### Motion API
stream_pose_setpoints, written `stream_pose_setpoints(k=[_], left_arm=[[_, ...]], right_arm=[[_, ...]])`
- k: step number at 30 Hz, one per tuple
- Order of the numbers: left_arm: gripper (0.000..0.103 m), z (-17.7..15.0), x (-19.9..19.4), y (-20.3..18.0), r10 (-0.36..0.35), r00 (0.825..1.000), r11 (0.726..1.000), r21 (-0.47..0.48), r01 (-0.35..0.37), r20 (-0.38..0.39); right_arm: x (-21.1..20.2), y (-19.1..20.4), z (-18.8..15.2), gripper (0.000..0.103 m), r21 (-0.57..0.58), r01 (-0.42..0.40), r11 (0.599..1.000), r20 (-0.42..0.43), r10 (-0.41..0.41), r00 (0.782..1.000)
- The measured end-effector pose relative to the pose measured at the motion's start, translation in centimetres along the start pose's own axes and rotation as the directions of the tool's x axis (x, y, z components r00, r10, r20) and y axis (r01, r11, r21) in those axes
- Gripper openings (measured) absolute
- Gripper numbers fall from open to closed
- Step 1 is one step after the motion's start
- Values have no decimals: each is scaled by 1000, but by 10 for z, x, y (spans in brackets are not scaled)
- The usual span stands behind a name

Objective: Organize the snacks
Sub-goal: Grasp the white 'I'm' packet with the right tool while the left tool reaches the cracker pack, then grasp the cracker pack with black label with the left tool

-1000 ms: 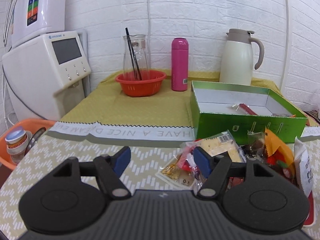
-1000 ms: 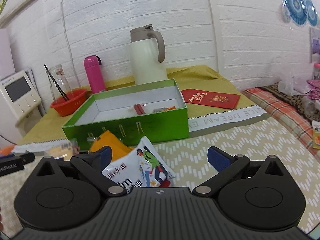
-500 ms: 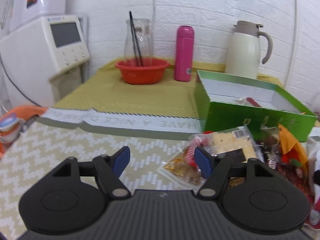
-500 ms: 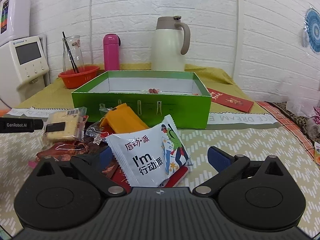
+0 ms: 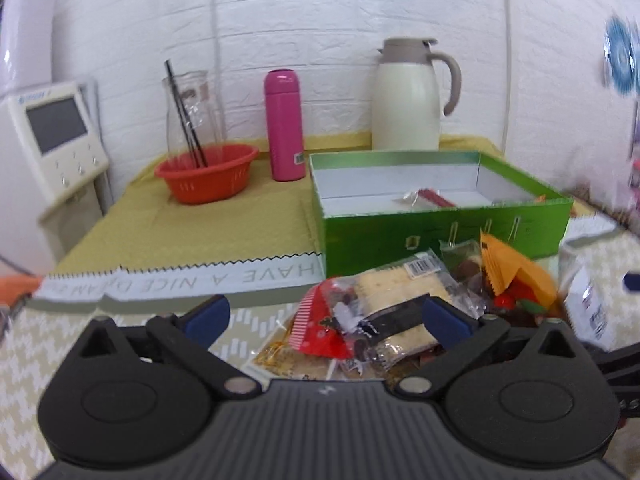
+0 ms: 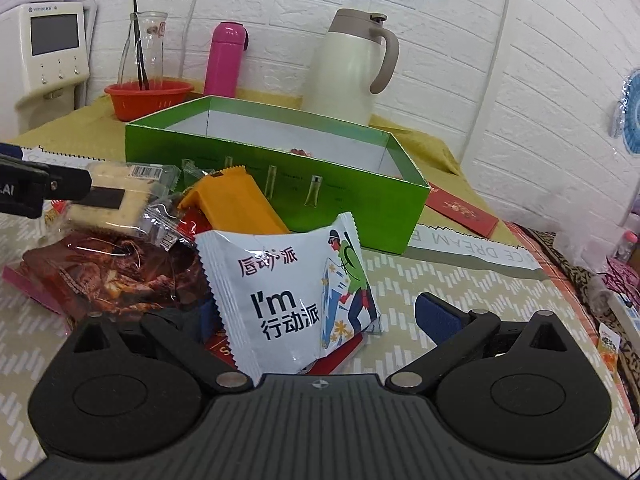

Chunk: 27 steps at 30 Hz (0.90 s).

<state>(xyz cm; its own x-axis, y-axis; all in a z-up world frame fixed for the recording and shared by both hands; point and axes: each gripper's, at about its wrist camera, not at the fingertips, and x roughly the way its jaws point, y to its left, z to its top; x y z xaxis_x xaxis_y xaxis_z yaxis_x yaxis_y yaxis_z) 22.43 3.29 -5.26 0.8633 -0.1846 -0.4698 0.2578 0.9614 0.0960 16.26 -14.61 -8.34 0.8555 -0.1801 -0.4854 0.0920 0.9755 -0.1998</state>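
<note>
A pile of snack packets lies on the table before an open green box. In the left wrist view my left gripper is open, its jaws either side of a red-striped packet and a clear cracker packet. In the right wrist view my right gripper is open around a white "I'm" packet; its left finger is mostly hidden behind the packet. An orange packet and a dark meat packet lie beside it. The box holds a red snack.
An orange basket with a glass carafe, a pink bottle and a cream thermos jug stand at the back. A white dispenser is at the left. A red envelope lies right of the box.
Both grippers have moved in toward the snack pile, and both views have swung. The left jaws now frame the cracker packet; the white packet sits deeper between the right jaws.
</note>
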Motion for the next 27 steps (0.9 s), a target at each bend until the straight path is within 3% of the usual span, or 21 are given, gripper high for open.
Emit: stream_pose_setpoints(k=[2,8,10,12,13,14,17,21,24,27], left_arm=[[103,0,10,-14,28,1000,997,73,-27,-14],[101,-5,16,-42,9,1000,979,206,-11,13],[95,-5,20,-38,-40,999,985,169,41,-10],[78,-7,23,-30,-126,991,986,103,129,-39],[72,-8,22,-28,-146,988,986,77,149,-39],[70,-8,23,-29,-150,988,985,75,153,-45],[58,-6,23,-27,-182,982,981,55,185,-57],[41,-6,23,-20,-224,973,975,-6,224,-50],[33,-7,20,-16,-272,962,961,-54,270,-35],[26,-6,17,-16,-275,961,960,-70,273,-18]], right_arm=[[2,1,2,103,-4,7,1000,-5,-7,1000],[8,-4,3,103,2,-6,1000,-5,6,1000],[9,-10,2,103,33,-52,998,-5,52,999],[8,-14,1,103,69,-79,994,-2,79,997],[9,-12,1,93,50,-46,998,-8,46,999],[10,-8,1,84,5,-20,1000,-9,20,1000],[11,-3,0,81,-64,-13,998,-6,13,1000],[7,-8,2,70,-56,-23,998,3,24,1000],[4,-15,1,65,-16,-45,999,13,45,999],[0,-18,1,60,7,-51,999,25,51,998]])
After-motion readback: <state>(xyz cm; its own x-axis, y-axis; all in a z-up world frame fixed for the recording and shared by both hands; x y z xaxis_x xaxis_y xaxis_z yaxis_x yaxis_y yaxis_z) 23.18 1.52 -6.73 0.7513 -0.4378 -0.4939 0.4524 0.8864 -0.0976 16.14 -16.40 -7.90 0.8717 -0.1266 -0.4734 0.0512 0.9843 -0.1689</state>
